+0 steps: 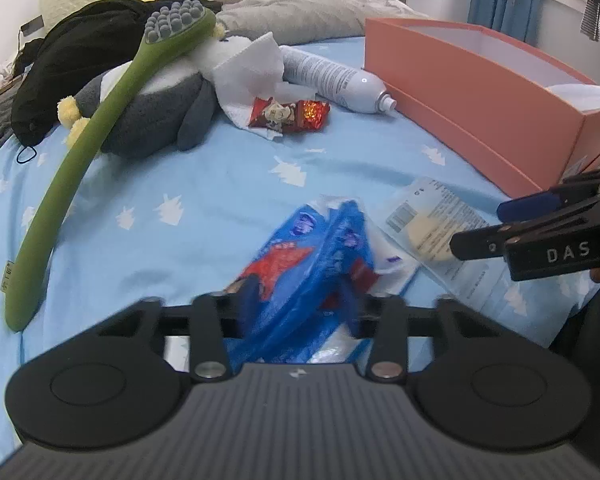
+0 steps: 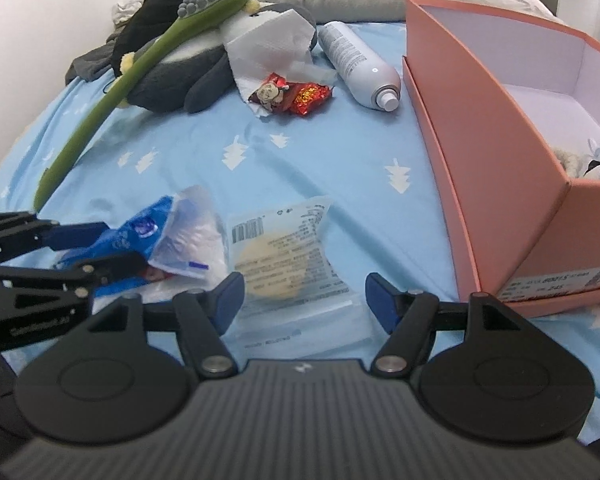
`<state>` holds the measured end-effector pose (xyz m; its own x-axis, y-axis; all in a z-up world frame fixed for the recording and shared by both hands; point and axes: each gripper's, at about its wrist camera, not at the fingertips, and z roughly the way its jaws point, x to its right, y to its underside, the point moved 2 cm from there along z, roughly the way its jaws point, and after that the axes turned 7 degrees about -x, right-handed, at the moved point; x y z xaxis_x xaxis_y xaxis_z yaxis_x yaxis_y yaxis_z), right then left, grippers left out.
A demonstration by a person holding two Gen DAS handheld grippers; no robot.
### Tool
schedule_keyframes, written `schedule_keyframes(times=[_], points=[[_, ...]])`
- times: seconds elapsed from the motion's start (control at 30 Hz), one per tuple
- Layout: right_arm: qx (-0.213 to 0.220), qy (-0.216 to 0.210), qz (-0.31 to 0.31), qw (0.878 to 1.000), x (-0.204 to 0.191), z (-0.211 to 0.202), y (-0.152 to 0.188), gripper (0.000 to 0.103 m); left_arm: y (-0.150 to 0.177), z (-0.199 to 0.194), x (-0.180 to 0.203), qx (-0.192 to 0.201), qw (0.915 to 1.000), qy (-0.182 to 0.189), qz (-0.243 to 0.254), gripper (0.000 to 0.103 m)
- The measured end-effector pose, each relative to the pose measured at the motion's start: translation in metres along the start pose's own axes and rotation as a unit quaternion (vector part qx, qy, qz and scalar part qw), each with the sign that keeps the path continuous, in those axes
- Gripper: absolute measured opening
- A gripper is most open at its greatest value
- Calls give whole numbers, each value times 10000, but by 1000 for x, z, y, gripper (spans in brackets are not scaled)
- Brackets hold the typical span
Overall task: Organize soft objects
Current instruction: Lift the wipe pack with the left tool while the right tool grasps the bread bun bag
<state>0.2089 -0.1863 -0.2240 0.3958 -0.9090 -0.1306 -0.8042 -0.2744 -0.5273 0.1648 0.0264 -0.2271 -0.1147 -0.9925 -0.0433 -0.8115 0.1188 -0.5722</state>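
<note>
Left gripper (image 1: pixel 300 300) clamped on the blue tissue pack (image 1: pixel 312 264); right gripper (image 2: pixel 304 300) spread apart.

The pack lay on the blue bedsheet (image 1: pixel 204 184), pinched between the left fingers. The right gripper hovered over a clear cookie packet (image 2: pixel 284 256) just beside it, touching nothing. The pink box (image 2: pixel 500 152) stood to the right, a plush penguin (image 1: pixel 156 116) farther back.

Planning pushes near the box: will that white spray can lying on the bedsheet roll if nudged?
Probably yes. The white spray can lies on its side, a smooth cylinder, so a sideways nudge would likely roll it, though the soft bedsheet may damp that. It looks rigid, unlikely to deform in a grasp. Its glossy surface could be slippery.
</note>
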Motion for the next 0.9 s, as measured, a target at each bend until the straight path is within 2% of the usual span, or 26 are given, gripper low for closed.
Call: schedule_keyframes(times=[0.1,0.2,0.53,0.6,0.63,0.67,0.9], points=[[2,-31,-3,10000,0,0,0,69,-1,3,0,-34,9999,-11,-139,20],[-6,-65,-63,10000,-2,1,-1,69,-2,3,0,-15,9995,-79,-291,11],[-35,7,-274,9996,-11,9,-4,71,6,-12,-2,116,9948,-86,-1007,9],[-31,23,-330,9994,-13,11,-5,73,8,-15,-4,144,9934,-58,-1136,9],[-26,18,-357,9994,-14,12,-5,76,8,-16,-4,146,9929,-43,-1180,9],[-29,11,-383,9993,-15,13,-6,85,8,-17,-5,145,9925,-35,-1215,9],[50,25,-613,9981,-25,21,-10,85,11,-19,-7,190,9899,-50,-1401,9]])
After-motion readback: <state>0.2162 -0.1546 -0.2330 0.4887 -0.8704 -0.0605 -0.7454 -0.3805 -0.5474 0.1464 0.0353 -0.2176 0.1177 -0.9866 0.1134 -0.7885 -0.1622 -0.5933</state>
